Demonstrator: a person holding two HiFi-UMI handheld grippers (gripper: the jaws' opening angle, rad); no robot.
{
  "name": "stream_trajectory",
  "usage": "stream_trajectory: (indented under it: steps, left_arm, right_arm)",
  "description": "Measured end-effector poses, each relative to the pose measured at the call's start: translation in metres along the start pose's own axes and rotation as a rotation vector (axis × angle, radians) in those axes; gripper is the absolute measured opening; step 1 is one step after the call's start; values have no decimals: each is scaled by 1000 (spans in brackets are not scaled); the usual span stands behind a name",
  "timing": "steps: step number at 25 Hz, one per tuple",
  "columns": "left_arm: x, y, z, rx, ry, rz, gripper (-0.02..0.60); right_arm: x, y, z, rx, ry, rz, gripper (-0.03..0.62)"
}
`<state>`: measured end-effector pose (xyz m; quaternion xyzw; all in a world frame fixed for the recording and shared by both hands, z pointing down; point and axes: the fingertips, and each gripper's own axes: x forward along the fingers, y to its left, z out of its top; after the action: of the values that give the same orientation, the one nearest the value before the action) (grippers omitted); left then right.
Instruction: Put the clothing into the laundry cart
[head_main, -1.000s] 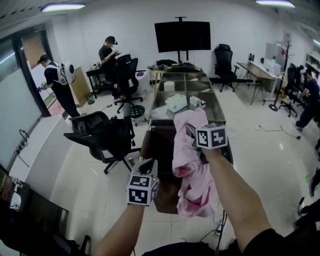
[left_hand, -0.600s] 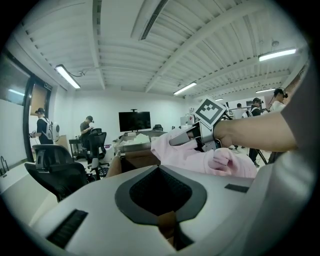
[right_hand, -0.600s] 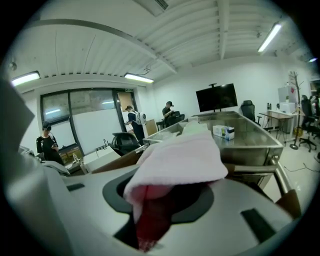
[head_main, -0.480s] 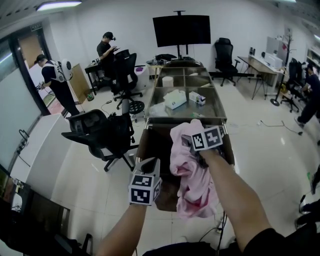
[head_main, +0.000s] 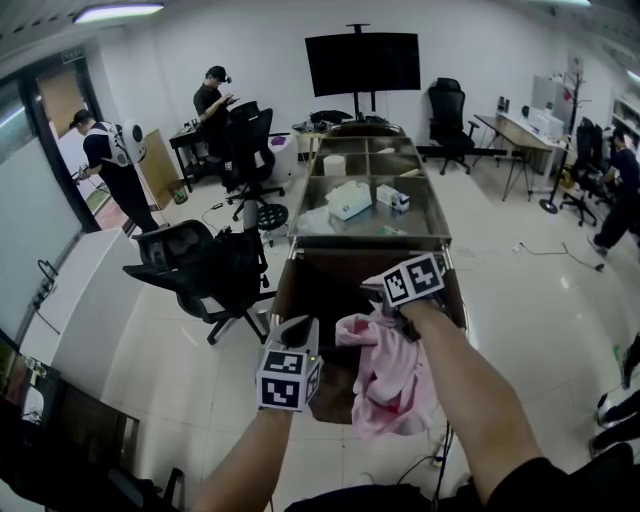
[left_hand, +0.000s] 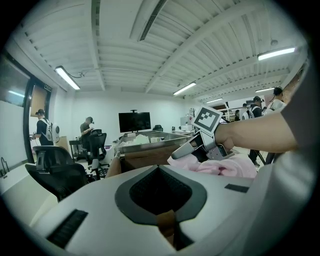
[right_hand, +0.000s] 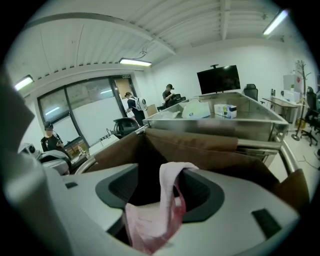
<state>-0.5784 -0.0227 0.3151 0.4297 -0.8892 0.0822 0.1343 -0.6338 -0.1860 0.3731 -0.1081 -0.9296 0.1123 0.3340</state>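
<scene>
A pink garment (head_main: 395, 380) hangs over the near edge of the brown-lined laundry cart (head_main: 292, 268), partly inside it. My right gripper (head_main: 378, 292) is above the cart and its jaws are opening. In the right gripper view the garment (right_hand: 160, 210) lies draped between the spread jaws and over the edge of one, and the pads do not press on it. My left gripper (head_main: 292, 328) hovers at the cart's near left corner, shut and empty. In the left gripper view the right gripper (left_hand: 182, 150) shows above the garment (left_hand: 225, 167).
A long steel table (head_main: 430, 235) with boxes and white items stands right behind the cart. Black office chairs (head_main: 200, 265) crowd the left side. Two persons (head_main: 110, 165) stand far left, and a screen (head_main: 365, 62) is at the back wall.
The right gripper has come down over the cart and its jaws have spread. The pink garment, held high before, has dropped lower into the cart. The left gripper has stayed put.
</scene>
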Motion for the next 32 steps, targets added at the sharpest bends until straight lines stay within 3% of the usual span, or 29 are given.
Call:
stream_trajectory:
  steps: [5,21,26,32]
  left_arm:
    - [-2,-4,0,1,-4,-8,-2]
    - [-24,-25,5,11,-38,-86,-2]
    - [-35,-33,5,20,-50,-125,-2]
    - [-55,-41,-7,30,-46,-173,-2]
  right_arm:
    - [-4,2,-9,-8,34,-6,290]
    - [-47,12,-52,104,178,-31,288]
    - [-65,16,-59,120,159,-71,288]
    - [-99,23,-58,116,53,-189,288]
